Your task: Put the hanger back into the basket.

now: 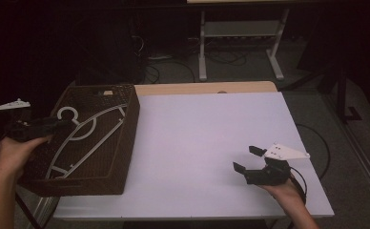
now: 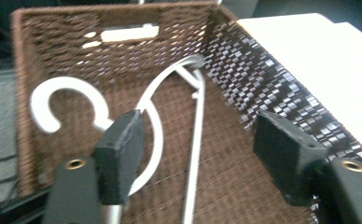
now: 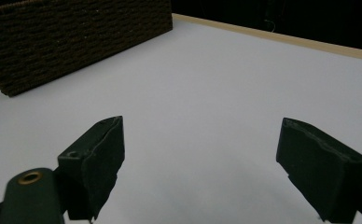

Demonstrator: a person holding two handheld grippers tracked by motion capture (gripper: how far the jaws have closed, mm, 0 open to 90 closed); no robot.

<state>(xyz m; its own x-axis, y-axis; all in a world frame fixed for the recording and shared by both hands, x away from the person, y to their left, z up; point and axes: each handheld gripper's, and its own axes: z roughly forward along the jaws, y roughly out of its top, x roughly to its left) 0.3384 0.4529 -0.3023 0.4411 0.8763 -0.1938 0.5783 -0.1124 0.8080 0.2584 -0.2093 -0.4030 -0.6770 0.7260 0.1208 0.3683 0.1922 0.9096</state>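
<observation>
Dark brown wicker basket (image 1: 130,138) sits on the left end of the white table (image 1: 211,138), its left side hanging out past the table's edge. A white plastic hanger (image 2: 69,84) lies flat inside the basket, hook toward its far-left corner. There's a bare wood strip (image 1: 197,88) along the table's far edge. On the floor beyond the table, a white-legged stand (image 1: 240,33) and some loose cables (image 1: 173,67).
</observation>
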